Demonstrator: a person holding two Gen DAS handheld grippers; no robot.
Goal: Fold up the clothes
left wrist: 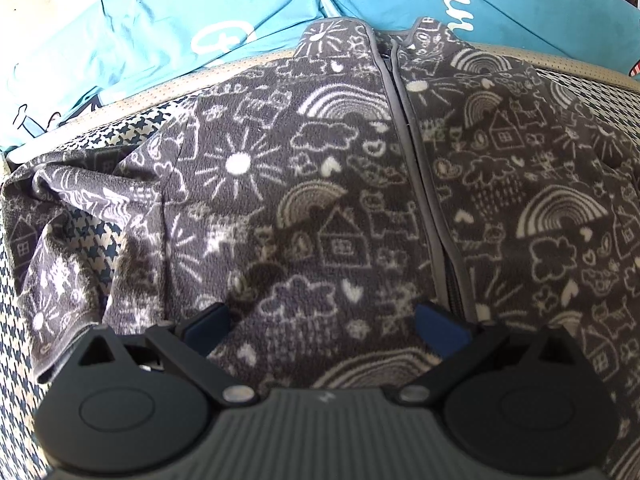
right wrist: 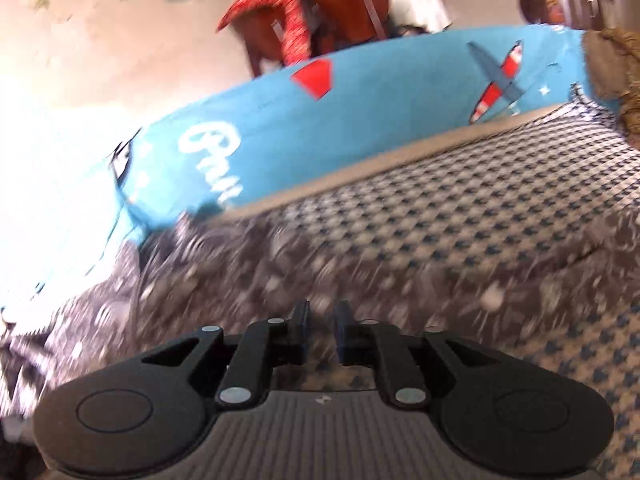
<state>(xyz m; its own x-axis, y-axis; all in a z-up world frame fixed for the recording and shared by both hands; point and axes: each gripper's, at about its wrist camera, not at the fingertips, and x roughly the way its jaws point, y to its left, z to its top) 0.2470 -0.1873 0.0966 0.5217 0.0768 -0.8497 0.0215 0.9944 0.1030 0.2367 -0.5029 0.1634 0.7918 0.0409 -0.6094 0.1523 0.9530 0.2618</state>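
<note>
A dark grey fleece jacket (left wrist: 320, 184) with white doodles of suns, rainbows and houses lies front-up on a houndstooth-patterned surface (left wrist: 100, 136). Its zip (left wrist: 416, 152) runs down the middle and its collar points away from me. One sleeve (left wrist: 72, 240) lies crumpled at the left. My left gripper (left wrist: 322, 320) hovers low over the jacket's lower front, jaws wide open and nothing gripped. In the blurred right wrist view, my right gripper (right wrist: 322, 322) is over the jacket's edge (right wrist: 240, 272). Its jaws stand a narrow gap apart with no cloth between them.
Two turquoise printed pillows (left wrist: 160, 28) (right wrist: 360, 120) lie along the far edge of the houndstooth surface (right wrist: 480, 208). Beyond them stands a brown chair (right wrist: 344, 4) with a red garment (right wrist: 292, 20) draped over it, on a pale floor. A tan fuzzy item (right wrist: 616, 72) is at the right.
</note>
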